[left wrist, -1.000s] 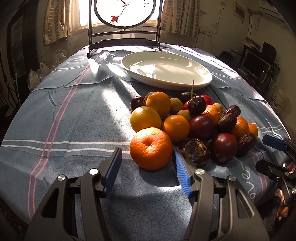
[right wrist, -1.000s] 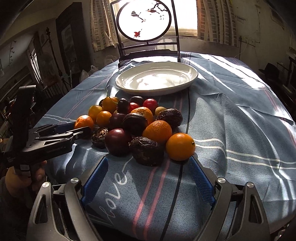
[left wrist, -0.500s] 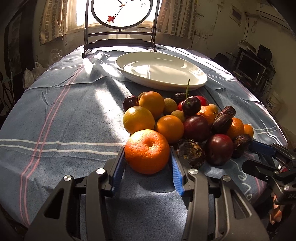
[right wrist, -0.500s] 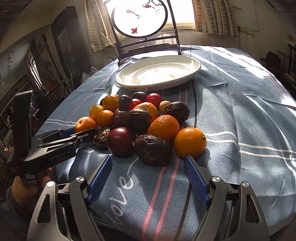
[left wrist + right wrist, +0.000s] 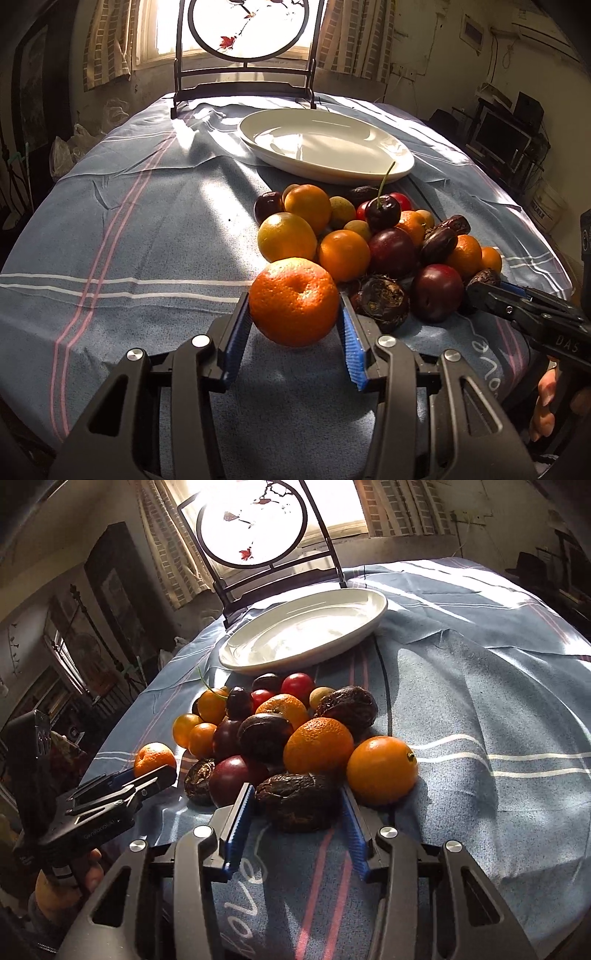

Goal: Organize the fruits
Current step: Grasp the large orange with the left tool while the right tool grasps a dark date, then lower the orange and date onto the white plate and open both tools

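Both grippers close in on fruit at the near edge of the pile on the counter.

The left wrist view shows the left gripper [image 5: 294, 325] clenched on the big orange [image 5: 294, 301], blue pads touching both its sides; a second ago the jaws stood wide of it. Only the right wrist view shows the right gripper [image 5: 295, 819] narrowed around the wrinkled dark fruit [image 5: 298, 801], pads at its flanks, though firm contact cannot be told; earlier its jaws spread far wider. From the left view that gripper appears only side-on at the pile's right edge. The white plate [image 5: 369, 170] sits beyond the pile on the blue striped cloth [image 5: 147, 221].
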`<action>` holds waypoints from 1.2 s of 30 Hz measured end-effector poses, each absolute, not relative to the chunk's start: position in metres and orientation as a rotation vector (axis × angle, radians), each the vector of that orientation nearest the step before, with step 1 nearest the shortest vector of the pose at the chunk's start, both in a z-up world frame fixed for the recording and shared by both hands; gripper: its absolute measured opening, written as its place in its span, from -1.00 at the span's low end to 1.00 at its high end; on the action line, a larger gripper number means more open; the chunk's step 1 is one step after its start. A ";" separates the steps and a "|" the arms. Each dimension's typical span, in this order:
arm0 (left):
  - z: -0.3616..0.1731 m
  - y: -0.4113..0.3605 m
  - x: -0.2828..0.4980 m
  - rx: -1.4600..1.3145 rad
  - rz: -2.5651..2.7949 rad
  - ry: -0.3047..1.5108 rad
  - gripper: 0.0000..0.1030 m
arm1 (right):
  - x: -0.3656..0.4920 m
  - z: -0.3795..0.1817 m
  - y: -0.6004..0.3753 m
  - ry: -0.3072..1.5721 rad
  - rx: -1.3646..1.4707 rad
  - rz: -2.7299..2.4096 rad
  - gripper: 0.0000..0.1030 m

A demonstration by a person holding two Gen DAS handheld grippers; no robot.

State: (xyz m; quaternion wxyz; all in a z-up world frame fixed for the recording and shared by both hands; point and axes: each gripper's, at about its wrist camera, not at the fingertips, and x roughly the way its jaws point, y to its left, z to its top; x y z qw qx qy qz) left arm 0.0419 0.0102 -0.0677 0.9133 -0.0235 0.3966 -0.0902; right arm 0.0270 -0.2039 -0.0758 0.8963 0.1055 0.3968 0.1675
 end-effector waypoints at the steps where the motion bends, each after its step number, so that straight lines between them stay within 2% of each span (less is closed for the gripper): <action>1: -0.068 0.010 0.042 -0.050 -0.185 0.816 -0.14 | 0.026 -0.075 -0.204 0.819 0.214 0.347 -0.10; 10: -0.051 0.014 0.041 -0.050 -0.182 0.772 -0.14 | 0.019 -0.041 -0.214 0.725 0.249 0.423 -0.10; 16: -0.025 0.014 0.066 -0.061 -0.209 0.740 -0.14 | 0.060 -0.005 -0.234 0.683 0.296 0.430 -0.10; 21: -0.007 0.000 0.113 -0.052 -0.255 0.736 -0.13 | 0.126 -0.001 -0.234 0.755 0.340 0.434 -0.10; 28: -0.025 -0.023 0.207 -0.030 -0.260 0.857 -0.12 | 0.217 -0.034 -0.220 0.913 0.395 0.390 -0.06; 29: -0.027 -0.024 0.216 -0.028 -0.249 0.870 -0.07 | 0.225 -0.036 -0.216 0.923 0.381 0.386 -0.01; 31: -0.022 -0.017 0.224 -0.044 -0.219 0.863 0.17 | 0.231 -0.031 -0.214 0.905 0.376 0.370 0.16; 32: -0.016 -0.012 0.220 -0.069 -0.218 0.842 0.28 | 0.227 -0.025 -0.216 0.875 0.377 0.365 0.17; 34: -0.002 0.000 0.203 -0.100 -0.225 0.792 0.34 | 0.214 -0.012 -0.217 0.831 0.353 0.376 0.17; 36: 0.006 0.009 0.181 -0.108 -0.230 0.763 0.50 | 0.194 -0.004 -0.222 0.794 0.320 0.356 0.17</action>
